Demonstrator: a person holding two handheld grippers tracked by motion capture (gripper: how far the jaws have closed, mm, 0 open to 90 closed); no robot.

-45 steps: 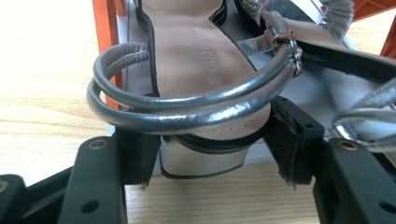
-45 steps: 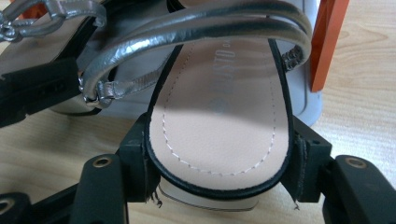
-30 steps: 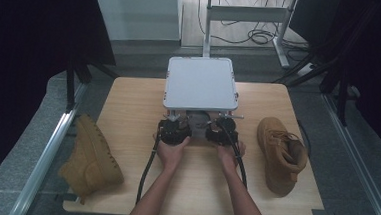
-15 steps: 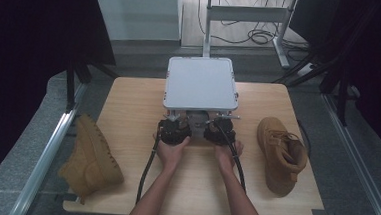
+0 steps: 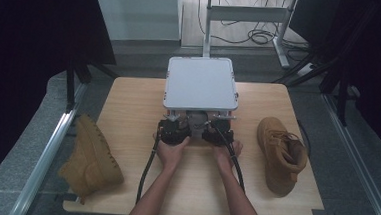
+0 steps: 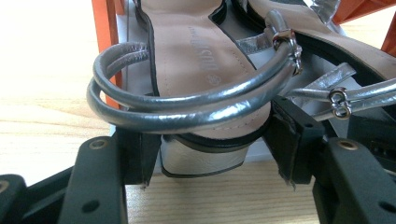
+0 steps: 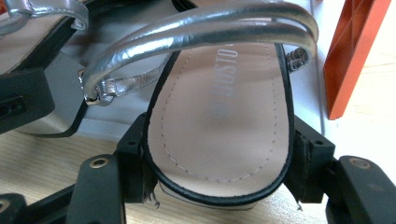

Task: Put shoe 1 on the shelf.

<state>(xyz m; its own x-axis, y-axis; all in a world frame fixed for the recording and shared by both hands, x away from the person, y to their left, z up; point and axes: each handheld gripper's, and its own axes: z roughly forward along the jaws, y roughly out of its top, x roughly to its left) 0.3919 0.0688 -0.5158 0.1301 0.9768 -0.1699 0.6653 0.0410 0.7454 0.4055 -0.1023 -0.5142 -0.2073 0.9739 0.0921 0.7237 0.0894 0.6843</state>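
High view overhead facing forward-down, both gripper views close-up along jaws, sharing sandals [image 6: 205, 60]

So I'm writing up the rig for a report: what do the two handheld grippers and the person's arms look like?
Both the left gripper and the right gripper are compact black units, each trailing a thick black cable toward the person. In the gripper views each has two chunky, matte black jaws with small brass-coloured screw eyelets, and frayed pads on the inner faces. The forearms are bare, with no sleeves or gloves.

Black fingers [image 6: 130, 158], brass screws, black cables, bare forearms
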